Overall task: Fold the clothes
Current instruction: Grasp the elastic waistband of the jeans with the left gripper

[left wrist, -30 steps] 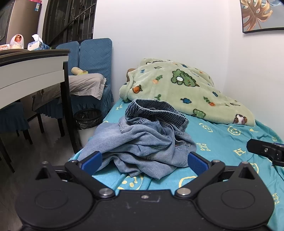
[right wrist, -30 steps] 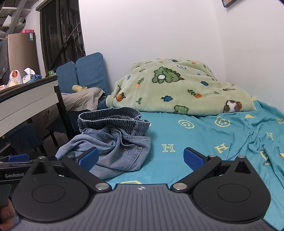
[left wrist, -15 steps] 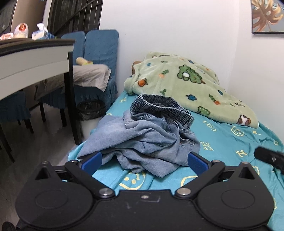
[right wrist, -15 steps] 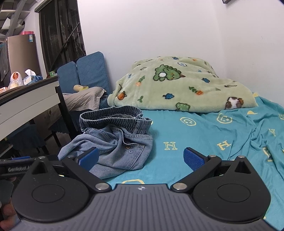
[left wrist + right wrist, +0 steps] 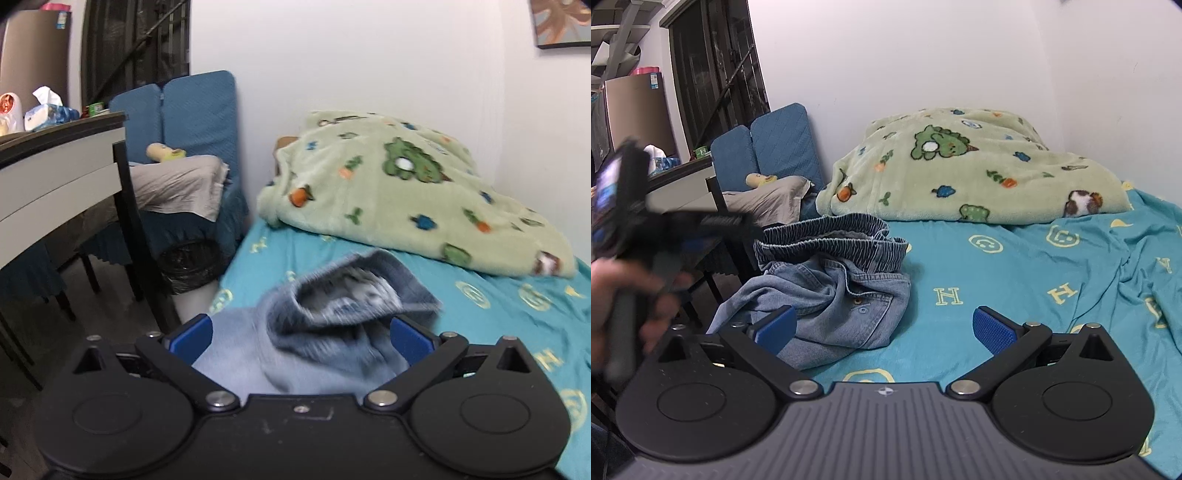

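Closer now, the left tool (image 5: 301, 334) has its fingers wide apart around the crumpled jeans (image 5: 332, 325), while the right tool (image 5: 884, 328) hovers spread, gripping nothing.

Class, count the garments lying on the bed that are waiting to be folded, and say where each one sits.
1. A crumpled pair of jeans lies near the left edge of the bed, in front of the green blanket. More clothing could be hidden under the jeans or blanket.

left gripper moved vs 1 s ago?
Yes. The left gripper has pushed forward over the crumpled blue denim jeans; in the right wrist view it now shows raised beside the jeans, against the dark table.
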A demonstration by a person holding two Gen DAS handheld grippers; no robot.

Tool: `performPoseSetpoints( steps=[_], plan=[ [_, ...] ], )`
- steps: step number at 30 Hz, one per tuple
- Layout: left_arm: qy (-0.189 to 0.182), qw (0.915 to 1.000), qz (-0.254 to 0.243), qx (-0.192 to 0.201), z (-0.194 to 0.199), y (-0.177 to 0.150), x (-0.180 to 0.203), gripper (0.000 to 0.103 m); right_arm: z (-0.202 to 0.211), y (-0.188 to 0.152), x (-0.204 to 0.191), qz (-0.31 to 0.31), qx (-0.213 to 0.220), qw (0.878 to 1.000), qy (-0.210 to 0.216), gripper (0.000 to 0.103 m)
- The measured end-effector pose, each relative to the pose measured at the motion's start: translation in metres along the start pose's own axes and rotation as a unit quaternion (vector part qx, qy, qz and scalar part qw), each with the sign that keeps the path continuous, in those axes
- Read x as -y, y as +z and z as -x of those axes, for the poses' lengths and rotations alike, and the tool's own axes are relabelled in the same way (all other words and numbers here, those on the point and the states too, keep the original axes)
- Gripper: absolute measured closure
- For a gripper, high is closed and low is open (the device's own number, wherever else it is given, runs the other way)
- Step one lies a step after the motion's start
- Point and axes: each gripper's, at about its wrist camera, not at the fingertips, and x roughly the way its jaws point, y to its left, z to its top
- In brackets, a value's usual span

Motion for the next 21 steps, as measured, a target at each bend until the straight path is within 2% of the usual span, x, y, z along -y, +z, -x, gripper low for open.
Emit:
performPoseSetpoints(
  steps=[4,5,8,11,13,14,18,21],
  plan=[
    [0.021,0.9997,-0.003,-0.012,-0.042,0.004,-0.001,0.004,-0.006,0.000,0.004,-0.005,-0.001,1.000,0.001,0.000],
    [0.032,0.9994,-0.006,-0.015,-0.052,0.003,-0.001,0.010,-0.008,-0.001,0.006,-0.007,-0.002,1.000,0.002,0.000],
    [0.049,0.9983,-0.012,-0.030,-0.074,0.005,0.000,0.020,-0.013,-0.003,0.010,-0.016,-0.007,1.000,0.009,0.000],
    [0.039,0.9985,-0.006,-0.037,-0.083,0.004,-0.001,0.044,-0.018,-0.005,0.013,-0.021,-0.012,1.000,0.011,0.000],
    [0.028,0.9987,0.001,-0.042,-0.083,0.003,-0.001,0.077,-0.021,-0.005,0.016,-0.027,-0.014,0.999,0.013,0.000],
    [0.031,0.9986,0.006,-0.041,-0.082,0.003,0.000,0.082,-0.022,-0.005,0.017,-0.031,-0.015,0.999,0.013,0.000],
    [0.010,0.9996,0.021,-0.014,-0.058,0.004,-0.004,0.085,-0.022,-0.007,0.021,-0.040,-0.016,0.999,0.013,0.000],
    [-0.011,0.9997,0.013,0.018,-0.032,0.004,0.002,0.085,-0.019,-0.006,0.024,-0.045,-0.012,0.999,0.014,0.000]
  ],
)
